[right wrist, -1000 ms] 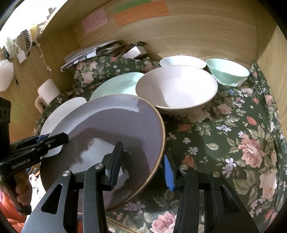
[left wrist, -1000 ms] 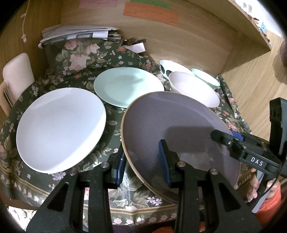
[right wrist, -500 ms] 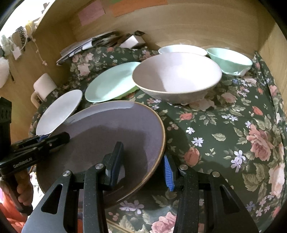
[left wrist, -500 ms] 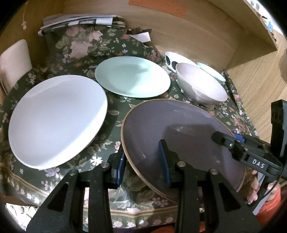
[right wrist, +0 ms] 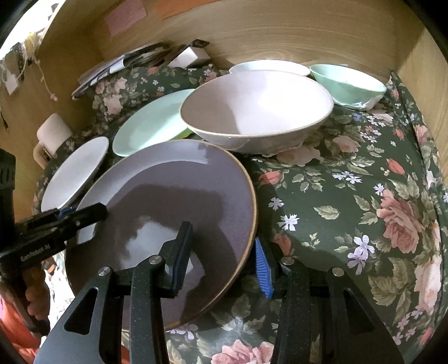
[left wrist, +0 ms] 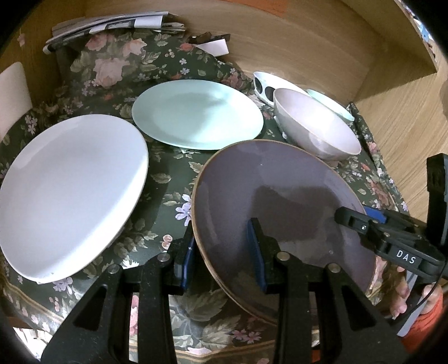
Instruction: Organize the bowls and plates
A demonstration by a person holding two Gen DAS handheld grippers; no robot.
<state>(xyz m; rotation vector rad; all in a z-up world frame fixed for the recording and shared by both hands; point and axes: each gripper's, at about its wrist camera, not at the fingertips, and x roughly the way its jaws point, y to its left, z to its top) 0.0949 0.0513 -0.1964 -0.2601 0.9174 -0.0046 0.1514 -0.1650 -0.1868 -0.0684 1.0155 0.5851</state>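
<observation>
A purple plate with a brown rim (left wrist: 280, 201) (right wrist: 179, 201) is held above the floral cloth by both grippers. My left gripper (left wrist: 224, 252) is shut on its left rim. My right gripper (right wrist: 221, 257) is shut on its right rim. A white plate (left wrist: 70, 193) (right wrist: 74, 170) lies at the left. A mint plate (left wrist: 196, 112) (right wrist: 148, 123) lies behind. A large pale bowl (left wrist: 316, 126) (right wrist: 257, 109), a mint bowl (right wrist: 347, 84) and a white spotted bowl (left wrist: 266, 84) stand at the back right.
The floral cloth (right wrist: 350, 196) covers the table inside wooden walls (left wrist: 308, 42). A stack of papers (left wrist: 112, 25) lies at the back left. A white mug (right wrist: 51, 134) stands by the left wall. The cloth's front edge (left wrist: 224, 347) is close below.
The purple plate, held by both grippers, has come lower and nearer the front edge, away from the pale bowl. Both views have tilted downward.
</observation>
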